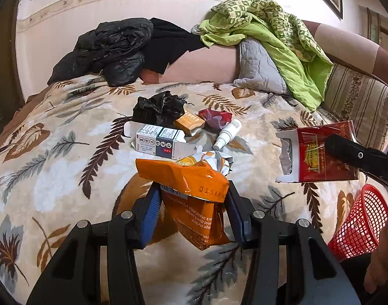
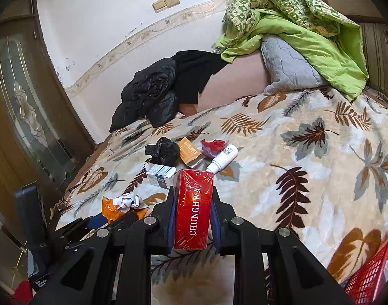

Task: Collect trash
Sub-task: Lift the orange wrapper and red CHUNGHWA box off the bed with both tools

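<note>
Left wrist view: a red mesh wastebasket (image 1: pixel 359 225) stands at four o'clock beside the bed; what is in it cannot be seen from here. The left gripper (image 1: pixel 194 203) is clamped on a crumpled orange foil snack bag (image 1: pixel 194 193), its blue pads pressing both sides, the torn silver mouth of the bag pointing away above the leaf-patterned blanket (image 1: pixel 66 178). At three o'clock the right gripper (image 1: pixel 346 152) holds a red cigarette carton (image 1: pixel 321 157), end flap open and grey inside. More trash lies on the blanket at twelve o'clock: a white-and-grey medicine box (image 1: pixel 158 142), a balled black plastic bag (image 1: pixel 158 109), a small orange box (image 1: pixel 190 124), a crumpled red wrapper (image 1: pixel 215 117) and a white bottle (image 1: pixel 228 133) on its side. A hand (image 1: pixel 379 261) shows at the four o'clock edge.

Right wrist view: the wastebasket (image 2: pixel 374 274) sits at five o'clock, contents unclear. The right gripper (image 2: pixel 192 211) is closed on the glossy red carton (image 2: pixel 194 208), held lengthwise between the pads, lettered CHUNGHWA. It tilts downward over the blanket (image 2: pixel 308 139). At eight o'clock the left gripper (image 2: pixel 110 219) carries the orange bag (image 2: pixel 117 208).
</note>
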Demonstrator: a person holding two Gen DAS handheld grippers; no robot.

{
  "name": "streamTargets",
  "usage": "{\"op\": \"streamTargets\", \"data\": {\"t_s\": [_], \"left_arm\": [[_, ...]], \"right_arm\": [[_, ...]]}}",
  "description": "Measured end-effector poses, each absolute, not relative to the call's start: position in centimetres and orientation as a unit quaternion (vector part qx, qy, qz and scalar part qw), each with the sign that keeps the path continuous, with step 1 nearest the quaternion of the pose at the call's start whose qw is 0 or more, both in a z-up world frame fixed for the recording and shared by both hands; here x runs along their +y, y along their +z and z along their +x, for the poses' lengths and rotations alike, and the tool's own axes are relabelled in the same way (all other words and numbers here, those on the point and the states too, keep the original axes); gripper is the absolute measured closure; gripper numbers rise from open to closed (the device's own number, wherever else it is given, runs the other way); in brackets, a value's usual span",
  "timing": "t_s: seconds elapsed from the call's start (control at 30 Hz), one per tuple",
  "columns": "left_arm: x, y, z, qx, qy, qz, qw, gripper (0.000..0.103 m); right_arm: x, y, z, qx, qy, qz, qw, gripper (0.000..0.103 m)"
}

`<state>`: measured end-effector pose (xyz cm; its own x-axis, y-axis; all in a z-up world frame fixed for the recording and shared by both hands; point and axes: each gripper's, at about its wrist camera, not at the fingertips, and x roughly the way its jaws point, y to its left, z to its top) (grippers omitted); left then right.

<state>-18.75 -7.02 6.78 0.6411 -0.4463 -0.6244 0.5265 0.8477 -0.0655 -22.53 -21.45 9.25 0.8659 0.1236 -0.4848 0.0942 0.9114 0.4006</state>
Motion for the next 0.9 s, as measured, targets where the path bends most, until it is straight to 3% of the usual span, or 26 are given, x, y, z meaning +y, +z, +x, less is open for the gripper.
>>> {"op": "streamTargets", "data": {"t_s": [0.9], "left_arm": [[-8.07,6.61,-19.53,0.317,-0.264,0.083,0.907,0.055]], "right_arm": [[-21.54,9.13,-22.68,0.259,0.004,0.212,0.942,0.078]]}}
